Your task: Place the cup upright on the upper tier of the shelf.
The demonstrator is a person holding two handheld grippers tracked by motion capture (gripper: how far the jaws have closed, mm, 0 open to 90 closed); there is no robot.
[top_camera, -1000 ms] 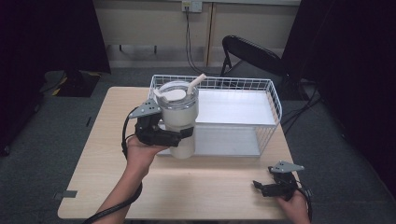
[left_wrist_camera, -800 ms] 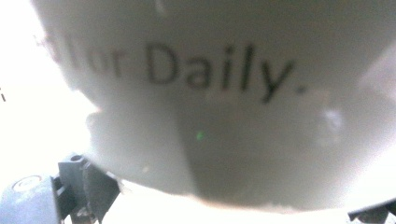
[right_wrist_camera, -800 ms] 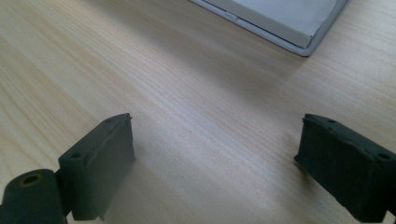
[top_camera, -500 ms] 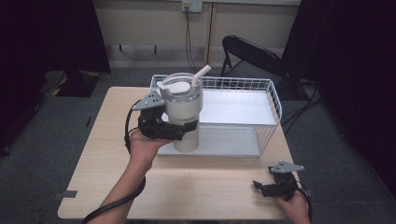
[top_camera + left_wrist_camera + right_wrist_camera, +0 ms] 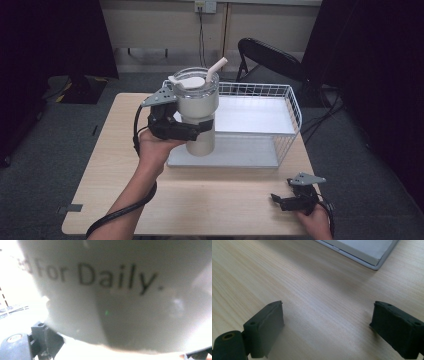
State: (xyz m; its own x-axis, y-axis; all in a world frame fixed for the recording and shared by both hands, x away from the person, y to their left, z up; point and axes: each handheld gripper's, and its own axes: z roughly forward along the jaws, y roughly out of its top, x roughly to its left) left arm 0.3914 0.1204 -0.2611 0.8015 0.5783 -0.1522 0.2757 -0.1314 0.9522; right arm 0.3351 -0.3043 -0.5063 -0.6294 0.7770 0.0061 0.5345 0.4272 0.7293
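The left gripper (image 5: 192, 131), clenched on the tumbler (image 5: 196, 112), carried it toward the basket (image 5: 290, 102) at two o'clock, needing rim clearance; the right gripper (image 5: 285, 200) lay released.

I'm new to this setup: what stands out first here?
A tall cream tumbler with a clear lid and straw, clamped in the left tongs, is held up at the near left corner of the white wire basket. The right tongs rest open at the wooden table's near right corner.
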